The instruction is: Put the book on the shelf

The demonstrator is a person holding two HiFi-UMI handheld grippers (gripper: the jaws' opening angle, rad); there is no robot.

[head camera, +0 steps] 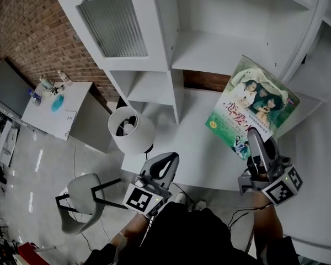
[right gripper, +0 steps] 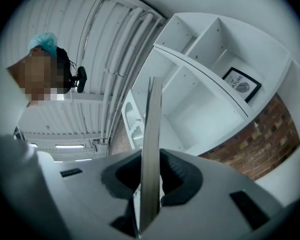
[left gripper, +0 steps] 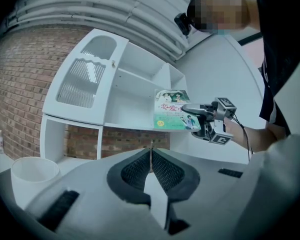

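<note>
Right gripper (right gripper: 149,180) jaws tight on book (right gripper: 152,124)

A white lamp (head camera: 131,128) is standing at the left end of the desk (head camera: 196,150). A grey chair (head camera: 81,196) is sitting on the floor (head camera: 38,164). Bottles (head camera: 64,78) are standing on a side cabinet (head camera: 71,117) against the brick wall (head camera: 22,21).

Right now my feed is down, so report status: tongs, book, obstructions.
Right tongs shut on book, held up before white shelf unit. Left tongs shut, empty. Nothing seen between them.
</note>
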